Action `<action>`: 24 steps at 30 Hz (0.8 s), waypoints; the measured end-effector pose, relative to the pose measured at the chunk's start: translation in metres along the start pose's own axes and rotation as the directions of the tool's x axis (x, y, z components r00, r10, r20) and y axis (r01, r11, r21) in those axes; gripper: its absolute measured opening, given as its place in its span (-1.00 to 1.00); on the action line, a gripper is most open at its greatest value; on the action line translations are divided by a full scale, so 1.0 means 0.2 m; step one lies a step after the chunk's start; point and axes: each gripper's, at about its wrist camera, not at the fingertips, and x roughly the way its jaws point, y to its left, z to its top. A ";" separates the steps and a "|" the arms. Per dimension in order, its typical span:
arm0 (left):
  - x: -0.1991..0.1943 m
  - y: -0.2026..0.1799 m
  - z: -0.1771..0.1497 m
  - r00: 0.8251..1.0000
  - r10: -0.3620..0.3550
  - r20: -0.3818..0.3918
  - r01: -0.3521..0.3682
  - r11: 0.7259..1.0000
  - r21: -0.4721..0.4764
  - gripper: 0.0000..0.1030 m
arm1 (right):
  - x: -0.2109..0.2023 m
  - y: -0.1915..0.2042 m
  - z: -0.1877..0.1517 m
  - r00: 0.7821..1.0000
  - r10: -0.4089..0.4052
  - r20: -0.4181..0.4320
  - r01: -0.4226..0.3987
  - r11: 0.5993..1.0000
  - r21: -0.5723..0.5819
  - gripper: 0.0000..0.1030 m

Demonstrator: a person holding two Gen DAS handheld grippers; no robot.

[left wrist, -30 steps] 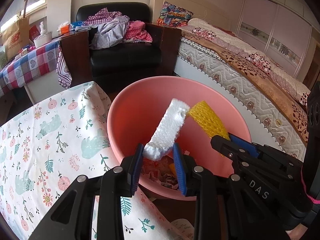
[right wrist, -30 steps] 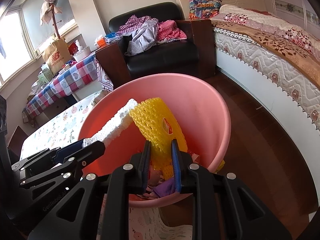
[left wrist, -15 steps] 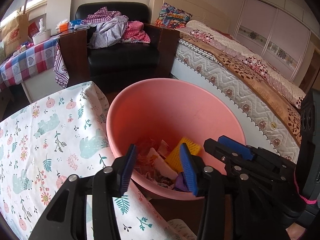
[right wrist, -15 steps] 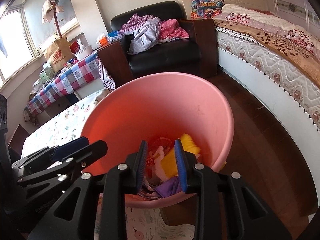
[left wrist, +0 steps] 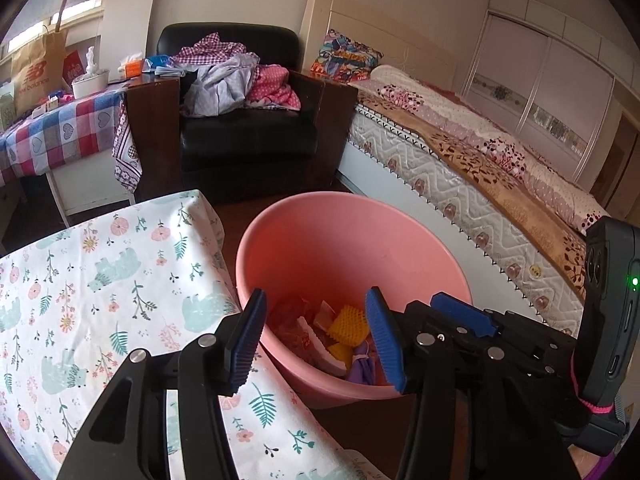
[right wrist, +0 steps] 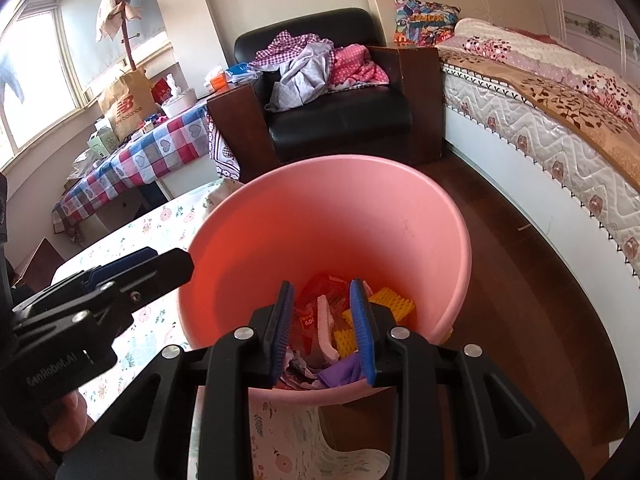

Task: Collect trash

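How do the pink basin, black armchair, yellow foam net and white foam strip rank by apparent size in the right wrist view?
1. pink basin
2. black armchair, farther off, so unsure
3. yellow foam net and white foam strip: alike, partly hidden

Black armchair (left wrist: pixel 248 136) beside bed (left wrist: pixel 460 152), sunlit window (right wrist: pixel 28 80)

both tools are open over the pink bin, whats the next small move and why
Probably lift both tools back from the pink bin toward the floral tablecloth to look for more trash. The left tool and right tool stand open and empty, while the white foam strip and yellow foam net lie inside the bin.
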 end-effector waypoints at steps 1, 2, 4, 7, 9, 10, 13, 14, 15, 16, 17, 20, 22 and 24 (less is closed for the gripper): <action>-0.01 0.00 0.00 1.000 0.001 0.004 -0.001 1.000 0.000 -0.01 | -0.01 0.00 0.00 1.000 0.002 0.003 -0.002 1.000 0.000 -0.31; -0.02 0.00 0.00 1.000 0.000 0.009 0.000 1.000 0.001 -0.01 | -0.03 0.01 0.00 1.000 0.005 0.010 -0.005 1.000 -0.001 -0.24; -0.05 0.00 -0.01 1.000 0.008 0.015 -0.008 1.000 0.011 -0.01 | -0.05 0.02 0.00 1.000 0.010 0.021 -0.010 1.000 -0.005 -0.21; -0.10 -0.01 -0.03 1.000 0.012 0.019 -0.013 1.000 0.014 -0.01 | -0.10 0.06 0.00 0.999 0.019 0.033 -0.018 1.000 -0.021 -0.21; -0.14 0.00 -0.04 0.999 0.017 0.029 -0.017 1.000 0.007 -0.01 | -0.13 0.09 -0.01 0.999 0.014 0.045 -0.013 0.999 -0.032 -0.21; -0.15 0.00 -0.04 0.999 0.016 0.032 -0.016 1.000 0.004 -0.01 | -0.15 0.10 -0.01 0.999 0.019 0.050 -0.017 0.999 -0.036 -0.21; -0.21 0.01 -0.05 0.999 0.020 0.043 -0.020 1.000 -0.006 -0.01 | -0.19 0.12 -0.02 0.998 0.035 0.058 -0.033 0.999 -0.030 -0.19; -0.23 0.02 -0.06 0.999 0.022 0.046 -0.022 1.000 -0.010 0.00 | -0.20 0.13 -0.02 0.997 0.039 0.061 -0.037 0.999 -0.032 -0.18; -0.26 0.02 -0.06 0.998 0.024 0.053 -0.023 1.000 -0.016 -0.01 | -0.22 0.15 -0.03 0.997 0.036 0.065 -0.034 0.999 -0.042 -0.17; -0.27 0.03 -0.07 0.998 0.027 0.060 -0.026 0.999 -0.019 -0.01 | -0.23 0.16 -0.03 0.997 0.030 0.069 -0.027 0.998 -0.048 -0.10; -0.30 0.03 -0.07 0.997 0.032 0.069 -0.030 0.999 -0.024 0.00 | -0.25 0.18 -0.04 0.997 0.024 0.077 -0.020 0.998 -0.056 -0.01; -0.36 0.05 -0.09 0.995 0.047 0.085 -0.044 0.999 -0.031 -0.01 | -0.30 0.22 -0.06 0.994 0.008 0.106 0.001 0.997 -0.083 0.05; -0.39 0.07 -0.11 0.994 0.061 0.093 -0.058 0.998 -0.033 0.00 | -0.33 0.25 -0.08 0.993 0.003 0.115 0.008 0.995 -0.097 0.06; -0.42 0.08 -0.12 0.993 0.067 0.098 -0.064 0.997 -0.038 -0.01 | -0.35 0.28 -0.09 0.993 0.002 0.119 0.010 0.994 -0.104 0.07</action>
